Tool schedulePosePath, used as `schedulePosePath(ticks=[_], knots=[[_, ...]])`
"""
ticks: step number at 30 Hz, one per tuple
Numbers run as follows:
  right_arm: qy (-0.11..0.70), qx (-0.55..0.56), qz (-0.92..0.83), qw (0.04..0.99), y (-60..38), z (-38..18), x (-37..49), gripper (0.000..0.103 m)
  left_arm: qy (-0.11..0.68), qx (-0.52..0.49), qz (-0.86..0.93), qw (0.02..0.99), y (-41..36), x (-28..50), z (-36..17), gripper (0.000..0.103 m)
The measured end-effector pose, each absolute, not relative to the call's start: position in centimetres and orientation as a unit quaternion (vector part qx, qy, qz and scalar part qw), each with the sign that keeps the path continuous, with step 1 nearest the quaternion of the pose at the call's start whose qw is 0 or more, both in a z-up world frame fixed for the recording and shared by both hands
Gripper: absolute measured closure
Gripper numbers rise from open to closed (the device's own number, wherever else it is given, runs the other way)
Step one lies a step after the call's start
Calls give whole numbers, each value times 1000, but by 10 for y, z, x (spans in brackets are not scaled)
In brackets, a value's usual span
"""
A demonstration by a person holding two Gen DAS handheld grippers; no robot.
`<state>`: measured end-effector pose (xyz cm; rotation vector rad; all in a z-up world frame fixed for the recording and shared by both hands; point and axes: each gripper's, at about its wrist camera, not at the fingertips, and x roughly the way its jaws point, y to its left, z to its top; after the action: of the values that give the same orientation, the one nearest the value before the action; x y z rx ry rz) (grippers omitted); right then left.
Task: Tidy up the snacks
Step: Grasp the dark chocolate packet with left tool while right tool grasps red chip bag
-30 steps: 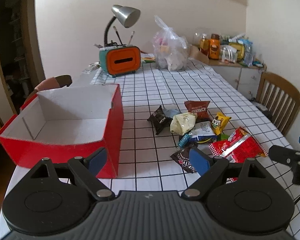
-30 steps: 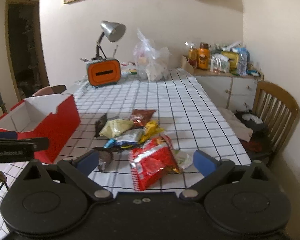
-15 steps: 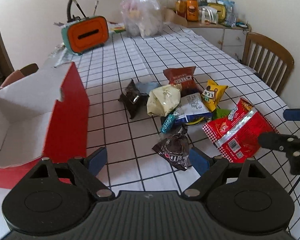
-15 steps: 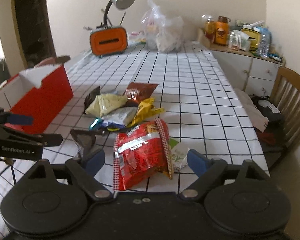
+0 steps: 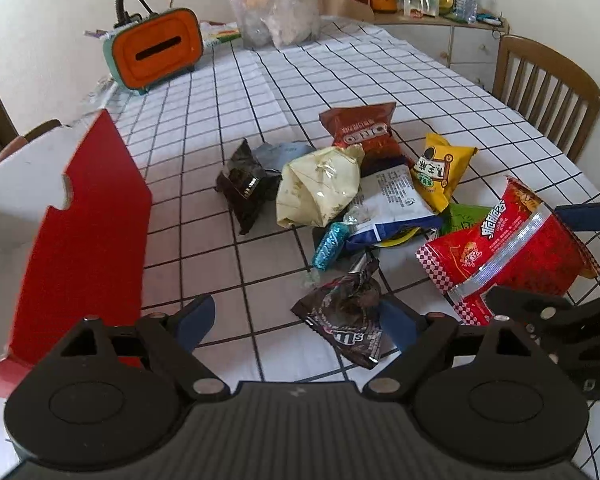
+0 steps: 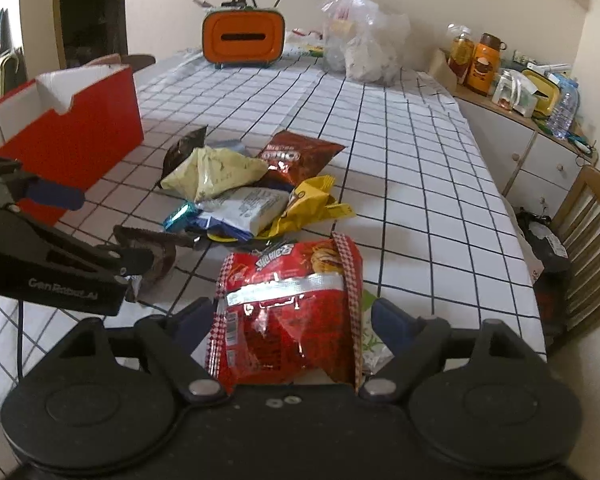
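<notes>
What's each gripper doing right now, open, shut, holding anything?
Left gripper: open, holding nothing.
Right gripper: open, jaws just closing around the red snack bag, not yet gripping it.

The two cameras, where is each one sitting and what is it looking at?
Left wrist: rides the left gripper, tilted down over the M&M's bag and red box; its own open fingers show, plus the other gripper at right.
Right wrist: rides the right gripper, tilted down at the red snack bag between its fingers, which have just been closing; the left gripper shows at left.
Shared: snack pile, red box, orange tissue box, checked tablecloth.
</notes>
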<state>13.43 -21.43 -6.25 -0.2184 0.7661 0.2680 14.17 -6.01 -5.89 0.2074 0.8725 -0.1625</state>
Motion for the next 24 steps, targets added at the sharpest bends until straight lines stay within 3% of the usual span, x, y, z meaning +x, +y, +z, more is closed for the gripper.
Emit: schedulePosePath(ticks=[9, 12, 19, 24], knots=[[385, -112, 135, 906, -211, -70, 143, 26, 434, 104, -97, 890, -69, 150, -70, 23], [385, -108, 137, 907, -211, -71, 145, 28, 440, 107, -103, 886, -72, 151, -73, 36], [381, -113, 134, 908, -209, -72, 143, 33, 440, 98, -119, 884, -73, 151, -72, 55], [378, -110, 134, 909, -211, -72, 141, 35, 438, 91, -127, 885, -73, 150, -71, 63]])
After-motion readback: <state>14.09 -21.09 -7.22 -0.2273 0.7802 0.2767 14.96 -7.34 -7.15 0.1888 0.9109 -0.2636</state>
